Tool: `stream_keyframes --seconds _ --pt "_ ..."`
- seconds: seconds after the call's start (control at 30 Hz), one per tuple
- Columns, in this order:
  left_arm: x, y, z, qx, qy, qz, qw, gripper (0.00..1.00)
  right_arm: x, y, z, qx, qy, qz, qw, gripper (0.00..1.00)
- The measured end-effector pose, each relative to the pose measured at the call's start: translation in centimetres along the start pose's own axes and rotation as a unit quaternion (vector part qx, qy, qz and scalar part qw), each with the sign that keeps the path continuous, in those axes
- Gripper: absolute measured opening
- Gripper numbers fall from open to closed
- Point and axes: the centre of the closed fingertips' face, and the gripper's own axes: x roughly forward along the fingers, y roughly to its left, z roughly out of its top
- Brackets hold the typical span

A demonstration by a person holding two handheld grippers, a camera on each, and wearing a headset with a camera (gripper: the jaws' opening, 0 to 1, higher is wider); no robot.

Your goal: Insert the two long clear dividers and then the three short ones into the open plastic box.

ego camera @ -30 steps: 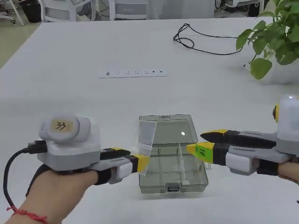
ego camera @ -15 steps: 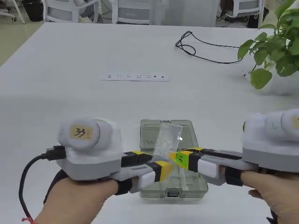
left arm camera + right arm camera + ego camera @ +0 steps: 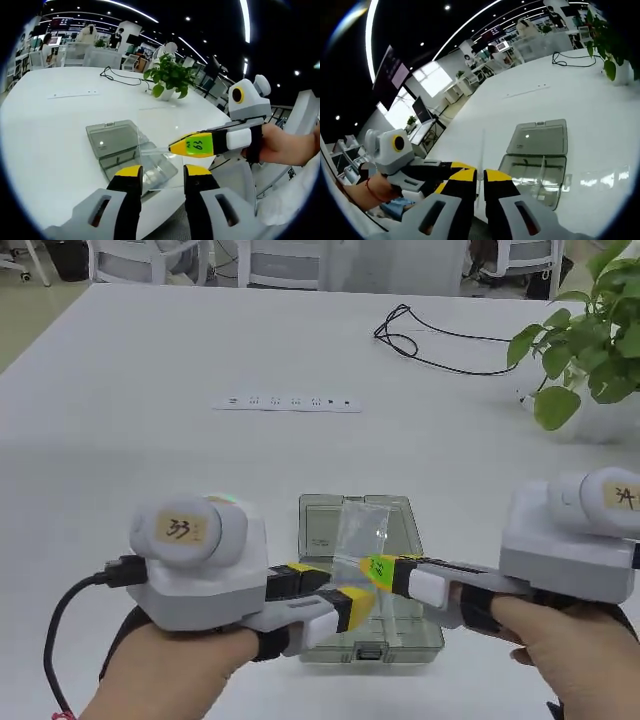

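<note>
The open smoky plastic box (image 3: 400, 645) lies on the white table, lid folded back, with a clear divider (image 3: 542, 170) standing in its tray. Above the box, a second clear divider (image 3: 362, 530) is held upright. My right gripper (image 3: 375, 567) is shut on this held divider's lower edge. In the right gripper view the held divider (image 3: 482, 145) shows edge-on between the nearly closed jaws of the right gripper (image 3: 480, 176). My left gripper (image 3: 345, 600) sits just below and left of it. In the left gripper view the left gripper (image 3: 162, 172) has its jaws apart, with the held divider (image 3: 160, 130) and the right gripper (image 3: 192, 145) just ahead.
A white power strip (image 3: 285, 401) lies mid-table beyond the box. A black cable (image 3: 430, 335) loops at the far right beside a potted plant (image 3: 590, 330). A black cord (image 3: 60, 620) trails from the left gripper. Chairs (image 3: 290, 260) line the far edge.
Both grippers have closed in over the box. The divider, first at the left gripper's tip, now stands in the right gripper's jaws, and the left jaws have parted.
</note>
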Motion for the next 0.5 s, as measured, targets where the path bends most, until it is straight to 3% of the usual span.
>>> stream_keyframes --seconds 0.23,0.5 --pt "0.0 -0.3 -0.4 0.016 0.002 -0.013 0.9998 0.36 0.1 -0.3 -0.2 0.007 0.010 -0.005 0.9999 0.06" --pt "-1.2 1.0 -0.7 0.057 -0.001 -0.022 0.9982 0.45 0.2 -0.6 0.5 0.008 0.020 -0.013 0.9997 0.07"
